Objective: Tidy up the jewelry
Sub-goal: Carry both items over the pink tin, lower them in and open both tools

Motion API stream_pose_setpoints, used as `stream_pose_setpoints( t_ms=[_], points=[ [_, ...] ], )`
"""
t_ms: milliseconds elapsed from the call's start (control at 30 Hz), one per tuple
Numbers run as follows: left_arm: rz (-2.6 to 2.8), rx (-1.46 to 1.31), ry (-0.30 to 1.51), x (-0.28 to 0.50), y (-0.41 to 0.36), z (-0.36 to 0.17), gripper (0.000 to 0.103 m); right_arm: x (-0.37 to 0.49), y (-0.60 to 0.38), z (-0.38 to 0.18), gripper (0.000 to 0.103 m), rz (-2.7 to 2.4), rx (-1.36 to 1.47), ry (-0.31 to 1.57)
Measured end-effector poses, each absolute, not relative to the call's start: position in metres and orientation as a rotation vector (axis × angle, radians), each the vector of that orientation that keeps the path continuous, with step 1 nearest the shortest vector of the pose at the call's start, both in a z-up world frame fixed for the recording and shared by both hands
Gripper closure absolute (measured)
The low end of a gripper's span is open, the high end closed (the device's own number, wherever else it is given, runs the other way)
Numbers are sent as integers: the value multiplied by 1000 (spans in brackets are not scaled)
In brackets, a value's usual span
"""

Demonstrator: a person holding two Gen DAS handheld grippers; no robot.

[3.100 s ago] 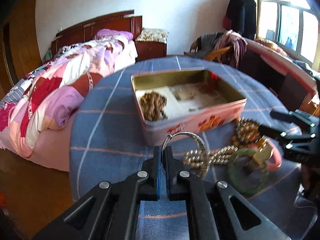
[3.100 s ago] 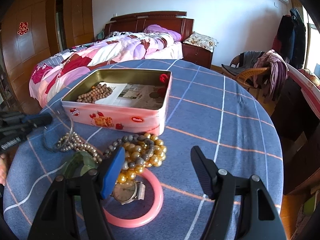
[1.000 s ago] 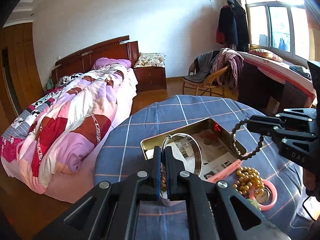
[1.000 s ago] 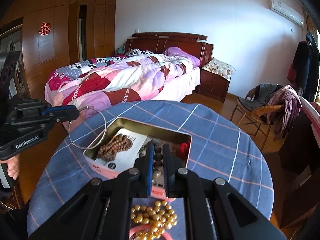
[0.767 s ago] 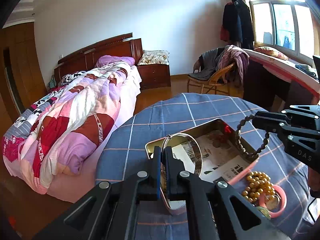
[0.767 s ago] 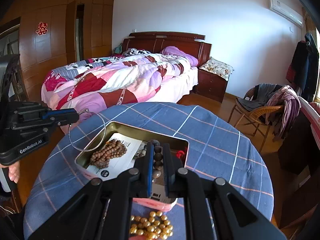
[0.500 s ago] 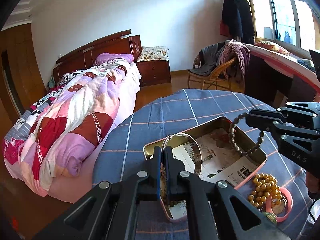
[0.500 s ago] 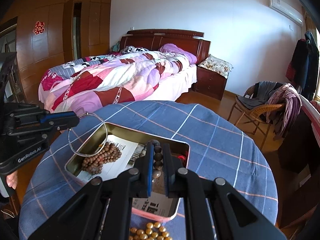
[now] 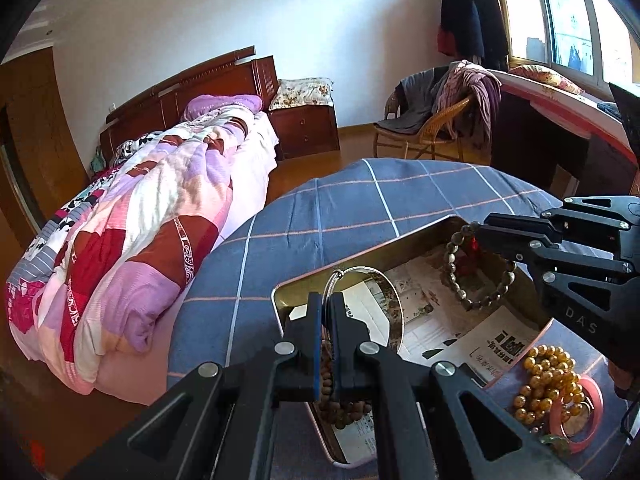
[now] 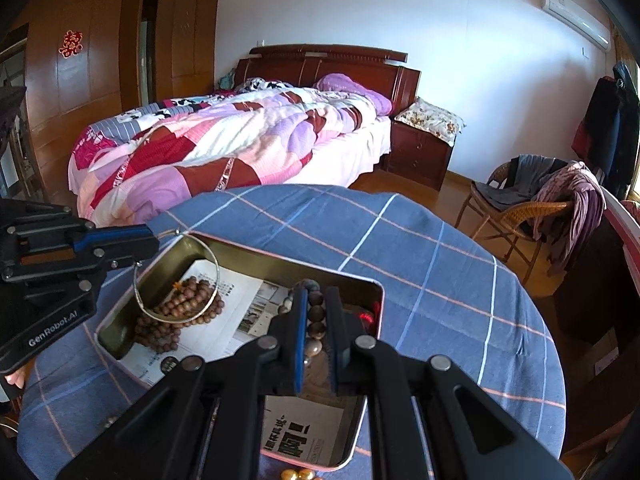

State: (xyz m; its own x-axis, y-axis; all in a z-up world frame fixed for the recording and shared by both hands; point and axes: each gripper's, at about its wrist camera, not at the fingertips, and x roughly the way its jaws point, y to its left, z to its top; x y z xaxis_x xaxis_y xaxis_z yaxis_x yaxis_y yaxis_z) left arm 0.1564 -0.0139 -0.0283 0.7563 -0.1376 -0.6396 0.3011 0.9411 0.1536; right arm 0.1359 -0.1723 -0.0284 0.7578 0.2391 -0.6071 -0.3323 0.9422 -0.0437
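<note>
Pink rectangular metal tin (image 10: 378, 292) on the blue checked tablecloth (image 10: 420, 248) already holds brown wooden beads (image 10: 176, 312); left gripper (image 9: 329, 308) clamps a thin silver bangle (image 10: 176, 280), right gripper (image 10: 316, 320) a grey bead bracelet (image 9: 472, 268), both above it, while gold beads (image 9: 548, 380) and apparently a pink bangle (image 9: 592, 412) wait outside.

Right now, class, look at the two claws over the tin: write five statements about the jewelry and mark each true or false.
1. The left claw grips a thin silver bangle. True.
2. The right claw is open and empty. False: it is shut on a grey bead bracelet.
3. Brown wooden beads lie inside the tin. True.
4. The pink bangle is inside the tin. False: it lies outside, on the blue tablecloth.
5. The tin's lid is on. False: it is open.
</note>
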Motion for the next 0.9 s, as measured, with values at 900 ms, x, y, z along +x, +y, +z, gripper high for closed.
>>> stream_pose_setpoints(
  t_ms=[900],
  points=[
    [-233, 266, 716, 170, -13, -49, 100, 139, -172, -42, 92, 284, -203, 652]
  ],
)
